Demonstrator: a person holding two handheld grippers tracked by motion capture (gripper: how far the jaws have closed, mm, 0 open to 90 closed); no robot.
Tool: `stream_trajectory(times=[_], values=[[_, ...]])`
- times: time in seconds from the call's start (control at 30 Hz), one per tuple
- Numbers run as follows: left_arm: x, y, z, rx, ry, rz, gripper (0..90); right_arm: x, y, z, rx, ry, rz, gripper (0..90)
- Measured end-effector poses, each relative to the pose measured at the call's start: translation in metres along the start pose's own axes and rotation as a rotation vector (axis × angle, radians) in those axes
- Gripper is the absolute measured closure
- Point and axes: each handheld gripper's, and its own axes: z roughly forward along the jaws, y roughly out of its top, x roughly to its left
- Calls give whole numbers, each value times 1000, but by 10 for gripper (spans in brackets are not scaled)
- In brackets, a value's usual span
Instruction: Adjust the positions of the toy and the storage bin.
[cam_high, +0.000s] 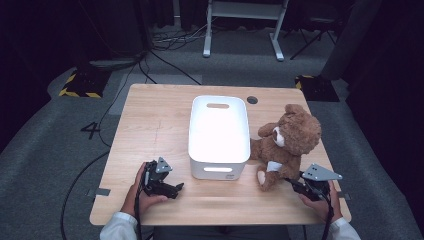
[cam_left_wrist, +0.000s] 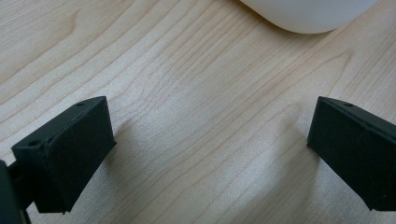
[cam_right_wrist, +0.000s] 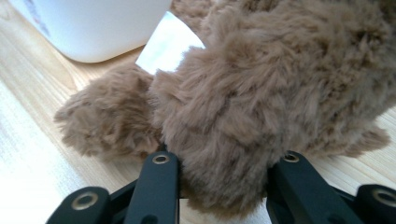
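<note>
1. In the right gripper view the right gripper (cam_right_wrist: 224, 186) has its two black fingers (cam_right_wrist: 156, 184) set on either side of a lump of brown fur, a limb of the bear (cam_right_wrist: 275, 79). The fur fills the gap and bulges past both of them, so they have closed in on the plush.
2. In the left gripper view the left gripper (cam_left_wrist: 210, 158) has its fingers (cam_left_wrist: 70, 149) spread wide, at the lower left and lower right of the frame, with bare wood between them and nothing held.
3. Outward from the right gripper, a white tag (cam_right_wrist: 169, 44) lies against the bear's fur in the upper middle of that frame, and a curved white wall of the bin (cam_right_wrist: 93, 28) fills the upper left.
4. At the top edge of the left gripper view sits a rounded corner of the bin – well apart from the fingers.
5. In the high view the left gripper (cam_high: 167, 187) sits at lower left of centre, low over the surface (cam_high: 150, 125), held by a hand (cam_high: 142, 192) in a white sleeve.
6. The right gripper (cam_high: 297, 186) is at lower right, its tip at the bear's (cam_high: 287, 142) lower limbs.
7. The bear sits right of centre, against the right wall of the bin (cam_high: 219, 135) – an open white bin at mid-frame with a slot handle at its far end.
</note>
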Motion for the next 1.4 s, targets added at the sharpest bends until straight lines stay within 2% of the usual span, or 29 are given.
stream_trajectory(times=[0.2, 0.47, 0.57, 0.77, 0.93, 1.13, 1.4], values=[[0, 0, 0, 0, 0, 1, 4, 0, 5, -6, 5, -14, -15, 715], [0, 0, 0, 0, 0, 1, 4, 4, 7, -20, -6, 3, -30, 715], [0, 0, 0, 0, 0, 1, 4, 4, 5, -17, 9, 0, -29, 702], [0, 1, 0, 2, -3, 3, 2, -1, 5, -9, -8, -34, 9, 668], [0, 0, 0, 2, -3, 3, 2, -4, 4, -5, -28, -16, 36, 657], [0, 1, 0, 2, -3, 3, 2, -3, 3, -9, -7, -36, 32, 603], [0, 1, 0, 2, -3, 3, 2, -2, 2, -11, 2, -25, 34, 513]])
